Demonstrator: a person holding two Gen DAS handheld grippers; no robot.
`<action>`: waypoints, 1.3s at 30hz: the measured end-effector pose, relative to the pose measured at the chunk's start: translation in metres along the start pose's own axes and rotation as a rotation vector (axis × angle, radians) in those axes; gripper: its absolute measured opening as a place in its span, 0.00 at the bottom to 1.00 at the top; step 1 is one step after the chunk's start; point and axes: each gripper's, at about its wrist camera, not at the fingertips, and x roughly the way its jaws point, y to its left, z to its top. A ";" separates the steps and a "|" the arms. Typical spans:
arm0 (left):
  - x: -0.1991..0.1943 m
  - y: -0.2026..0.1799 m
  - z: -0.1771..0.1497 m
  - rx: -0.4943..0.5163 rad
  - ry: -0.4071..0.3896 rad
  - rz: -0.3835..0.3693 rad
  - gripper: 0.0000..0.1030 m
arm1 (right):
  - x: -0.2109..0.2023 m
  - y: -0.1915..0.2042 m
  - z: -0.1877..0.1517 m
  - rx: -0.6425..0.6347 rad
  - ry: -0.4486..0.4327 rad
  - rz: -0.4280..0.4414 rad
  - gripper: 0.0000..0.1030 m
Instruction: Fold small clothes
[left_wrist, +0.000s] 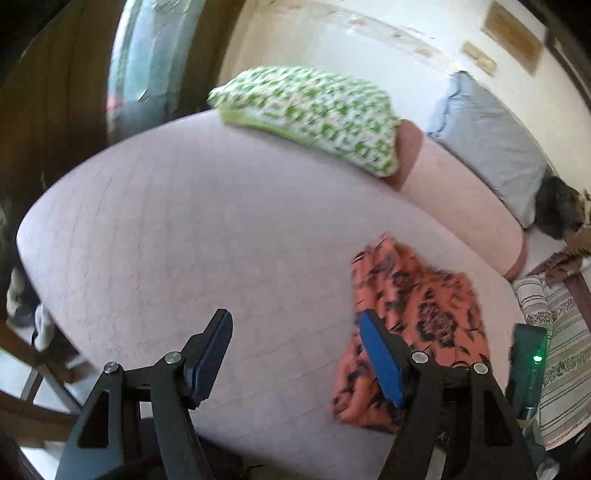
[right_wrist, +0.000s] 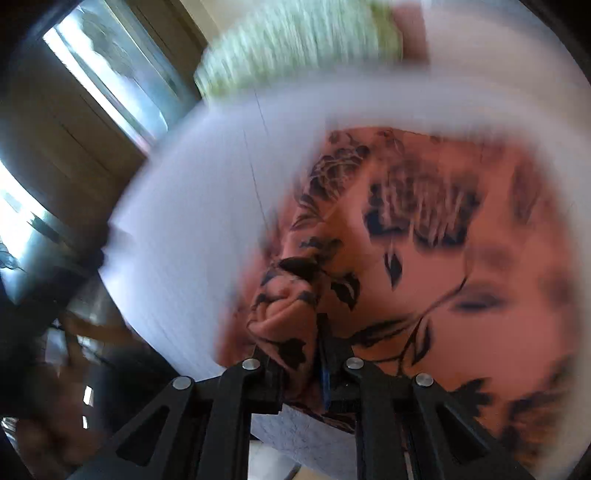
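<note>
An orange garment with a dark flower print (left_wrist: 413, 325) lies crumpled on the pale pink bed cover (left_wrist: 184, 229) at the right. My left gripper (left_wrist: 295, 343) hangs over the cover with its blue pads wide apart and nothing between them; its right finger (left_wrist: 380, 365) overlaps the garment's left edge. In the right wrist view the same garment (right_wrist: 424, 258) fills the frame, blurred. My right gripper (right_wrist: 295, 321) is shut on a bunched fold of it (right_wrist: 284, 314). Part of another black gripper body with a green light (left_wrist: 528, 369) shows at the right of the left wrist view.
A green-and-white patterned pillow (left_wrist: 314, 114) lies at the bed's far side, a grey pillow (left_wrist: 491, 140) to its right. A striped cloth (left_wrist: 565, 354) sits at the right edge. A window (left_wrist: 155, 59) and dark wooden wall stand beyond the bed's left end.
</note>
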 end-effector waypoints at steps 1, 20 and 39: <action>-0.001 0.006 -0.002 -0.006 0.001 0.000 0.70 | -0.004 0.003 0.000 -0.016 -0.016 0.004 0.18; 0.011 -0.050 -0.021 0.047 0.163 -0.198 0.70 | -0.091 -0.062 -0.052 0.113 -0.179 0.252 0.71; 0.001 -0.096 -0.031 0.158 0.089 -0.122 0.10 | -0.139 -0.137 -0.076 0.309 -0.300 0.264 0.71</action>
